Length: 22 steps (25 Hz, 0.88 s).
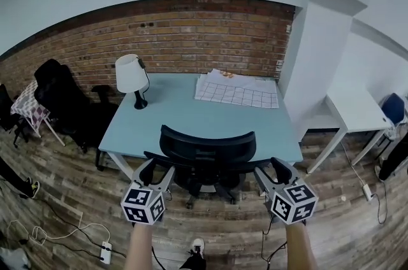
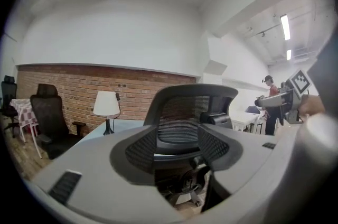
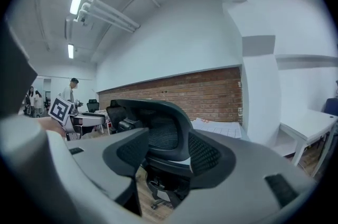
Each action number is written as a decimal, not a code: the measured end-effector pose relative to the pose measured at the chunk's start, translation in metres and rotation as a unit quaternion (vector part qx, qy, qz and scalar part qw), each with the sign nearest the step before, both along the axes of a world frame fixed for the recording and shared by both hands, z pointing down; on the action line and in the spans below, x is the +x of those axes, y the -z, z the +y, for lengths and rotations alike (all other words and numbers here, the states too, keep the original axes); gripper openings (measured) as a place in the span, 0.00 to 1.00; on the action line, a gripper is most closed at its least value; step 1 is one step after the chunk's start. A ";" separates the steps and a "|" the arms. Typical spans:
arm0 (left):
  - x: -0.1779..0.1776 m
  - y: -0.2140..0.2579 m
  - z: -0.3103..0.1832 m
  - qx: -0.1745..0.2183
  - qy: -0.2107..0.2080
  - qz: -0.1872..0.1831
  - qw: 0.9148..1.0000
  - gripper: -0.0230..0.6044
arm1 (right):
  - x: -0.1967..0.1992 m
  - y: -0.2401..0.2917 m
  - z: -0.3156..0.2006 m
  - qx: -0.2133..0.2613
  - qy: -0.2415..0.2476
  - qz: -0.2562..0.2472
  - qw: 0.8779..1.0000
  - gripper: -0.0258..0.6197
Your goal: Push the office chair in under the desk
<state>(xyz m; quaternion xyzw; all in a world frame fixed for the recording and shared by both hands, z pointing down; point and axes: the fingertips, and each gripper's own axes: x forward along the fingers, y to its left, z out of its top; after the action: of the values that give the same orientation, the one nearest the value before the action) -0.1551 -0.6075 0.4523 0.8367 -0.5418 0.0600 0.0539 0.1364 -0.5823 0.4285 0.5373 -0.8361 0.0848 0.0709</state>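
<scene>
Head view alone shows whole top of light-blue desk [image 1: 185,119], against brick wall [image 1: 191,33]. Office chair [image 1: 207,146] at desk's near edge, seat facing far toward wall, backrest's long axis left-right along that edge. Gripper views alone show mesh backrest upright, framed in each gap. Left gripper [image 1: 158,169] and right gripper [image 1: 269,169] just near of chair, jaws spread, pinching nothing. Lamp [image 1: 131,76] at far left of desk.

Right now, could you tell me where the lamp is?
In the head view, the lamp stands at the left rear corner of the blue desk, by the brick wall.
</scene>
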 end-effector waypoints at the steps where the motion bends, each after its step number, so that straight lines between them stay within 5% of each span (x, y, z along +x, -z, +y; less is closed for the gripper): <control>1: 0.004 0.001 0.011 0.001 -0.002 0.000 1.000 0.47 | 0.001 0.003 0.010 0.003 0.002 -0.005 1.000 0.39; 10: 0.050 0.024 0.116 0.019 -0.052 0.004 0.998 0.41 | 0.000 0.030 0.108 0.028 0.039 -0.025 0.999 0.29; 16: 0.084 0.035 0.180 0.038 -0.080 -0.062 0.994 0.28 | 0.002 0.041 0.167 0.027 0.058 -0.030 0.997 0.23; 22: 0.093 0.059 0.221 0.061 -0.090 -0.041 0.993 0.17 | 0.009 0.053 0.203 0.035 0.056 -0.021 0.998 0.20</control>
<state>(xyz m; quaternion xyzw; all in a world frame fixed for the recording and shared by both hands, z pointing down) -0.0621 -0.3869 0.3928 0.8804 -0.4690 0.0657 -0.0249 0.1455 -0.3791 0.3755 0.4899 -0.8687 0.0625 0.0385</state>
